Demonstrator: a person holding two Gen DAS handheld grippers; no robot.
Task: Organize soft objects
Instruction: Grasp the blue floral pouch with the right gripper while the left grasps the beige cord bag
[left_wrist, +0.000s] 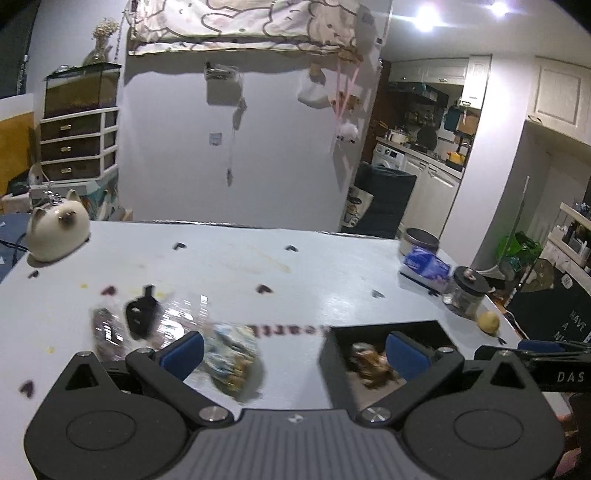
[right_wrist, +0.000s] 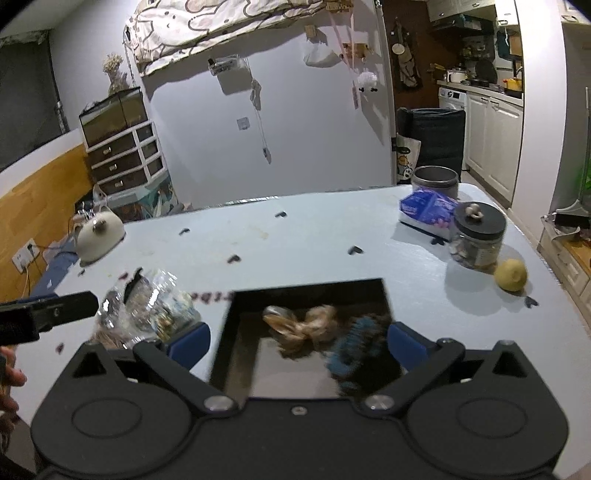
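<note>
My left gripper (left_wrist: 295, 354) stands open low over the white table. A crumpled blue and yellow soft item (left_wrist: 232, 358) lies on the table just inside its left pad, not pinched. A black open box (left_wrist: 384, 326) sits to the right, with a brown plush (left_wrist: 369, 363) in it. My right gripper (right_wrist: 297, 345) is open above the same black box (right_wrist: 306, 290). In it lie the brown plush (right_wrist: 303, 328) and a blue fuzzy item (right_wrist: 354, 347); neither pad touches them. Both views are blurred.
Clear plastic bags (right_wrist: 147, 310) lie left of the box. A cat-shaped ceramic (left_wrist: 57, 232) stands at the far left. At the right are a tin (right_wrist: 436, 181), a tissue pack (right_wrist: 428, 210), a black-lidded jar (right_wrist: 478, 236) and a lemon (right_wrist: 511, 275). A hand shows at the left edge.
</note>
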